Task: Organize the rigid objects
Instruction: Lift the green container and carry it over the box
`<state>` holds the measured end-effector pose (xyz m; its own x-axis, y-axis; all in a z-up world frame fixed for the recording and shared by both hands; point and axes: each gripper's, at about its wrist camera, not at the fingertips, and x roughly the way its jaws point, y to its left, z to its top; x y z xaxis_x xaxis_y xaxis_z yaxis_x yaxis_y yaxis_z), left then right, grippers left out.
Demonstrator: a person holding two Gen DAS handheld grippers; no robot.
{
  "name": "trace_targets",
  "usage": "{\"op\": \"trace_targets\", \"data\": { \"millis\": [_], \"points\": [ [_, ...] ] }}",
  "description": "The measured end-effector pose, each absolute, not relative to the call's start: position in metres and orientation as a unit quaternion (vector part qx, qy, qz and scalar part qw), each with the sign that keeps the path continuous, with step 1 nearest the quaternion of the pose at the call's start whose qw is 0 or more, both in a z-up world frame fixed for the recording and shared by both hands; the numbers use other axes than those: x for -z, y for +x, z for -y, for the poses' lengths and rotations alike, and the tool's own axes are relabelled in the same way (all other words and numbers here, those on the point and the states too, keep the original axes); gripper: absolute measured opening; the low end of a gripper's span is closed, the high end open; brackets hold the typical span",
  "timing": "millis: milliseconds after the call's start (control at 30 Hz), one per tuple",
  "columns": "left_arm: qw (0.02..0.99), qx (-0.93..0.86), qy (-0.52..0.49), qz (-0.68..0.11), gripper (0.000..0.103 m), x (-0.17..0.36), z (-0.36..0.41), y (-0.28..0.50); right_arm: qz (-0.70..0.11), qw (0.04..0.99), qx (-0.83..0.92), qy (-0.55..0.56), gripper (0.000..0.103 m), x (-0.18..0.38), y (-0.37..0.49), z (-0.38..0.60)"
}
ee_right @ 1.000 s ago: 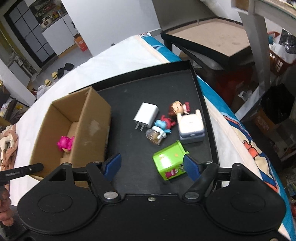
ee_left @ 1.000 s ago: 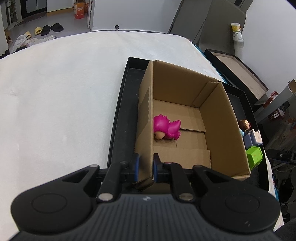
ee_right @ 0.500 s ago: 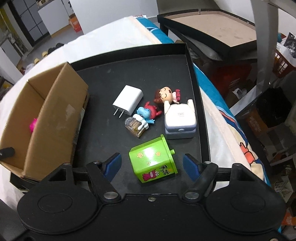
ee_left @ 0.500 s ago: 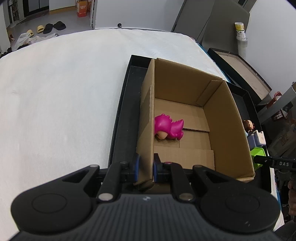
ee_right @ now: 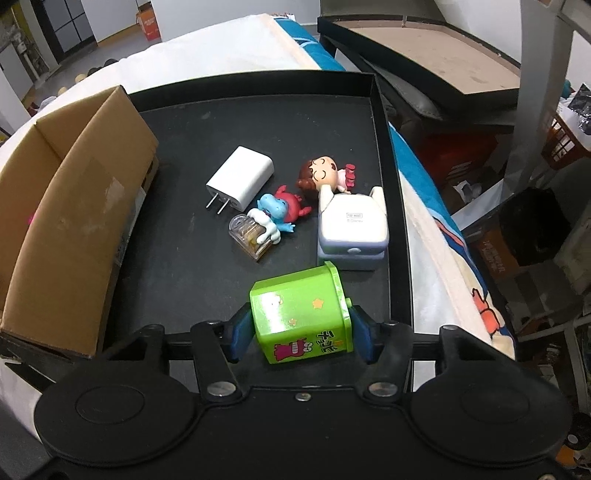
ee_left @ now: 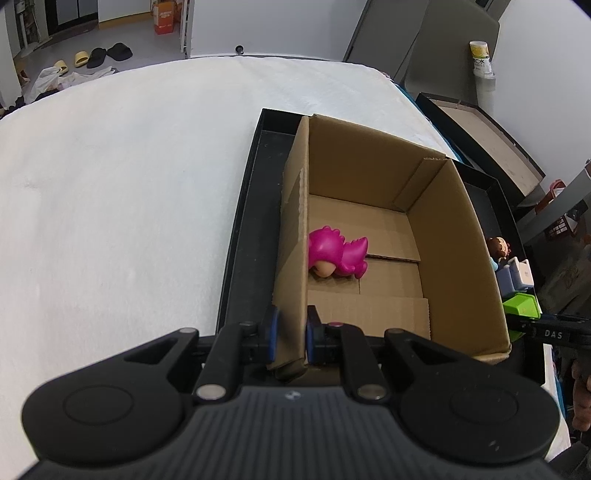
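Two tools work: the left tool (ee_left: pixel 289 329) pinches the box (ee_left: pixel 448 236) wall; the right tool (ee_right: pixel 301 334) brackets the green tub (ee_right: pixel 299 314) at the tray's (ee_right: pixel 380 122) near edge, contact unclear; it could slip sideways

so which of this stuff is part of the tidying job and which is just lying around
Part of the job:
- cardboard box, left gripper clamped on its wall
- pink toy inside it
- green container between the right gripper fingers
- white charger
- doll figure
- blue figure
- white case

Just lying about:
- slippers
- orange carton
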<state>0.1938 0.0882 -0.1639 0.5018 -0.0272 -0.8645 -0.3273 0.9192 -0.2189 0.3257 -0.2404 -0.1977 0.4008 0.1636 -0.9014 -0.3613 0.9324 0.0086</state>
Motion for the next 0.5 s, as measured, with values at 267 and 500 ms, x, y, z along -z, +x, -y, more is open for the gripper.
{"op": "trace_targets", "data": {
  "millis": [267, 500],
  "points": [
    [0.846, -0.09, -0.184, -0.492, 0.014, 0.163, -0.088, 0.194, -0.514, 0.841, -0.156, -0.072, 0.053, 0.178, 0.316, 0.242],
    [0.844, -0.09, -0.192, -0.492, 0.014, 0.164, -0.091, 0.193, -0.502, 0.846, -0.165, -0.069, 0.053, 0.16, 0.31, 0.233]
  ]
}}
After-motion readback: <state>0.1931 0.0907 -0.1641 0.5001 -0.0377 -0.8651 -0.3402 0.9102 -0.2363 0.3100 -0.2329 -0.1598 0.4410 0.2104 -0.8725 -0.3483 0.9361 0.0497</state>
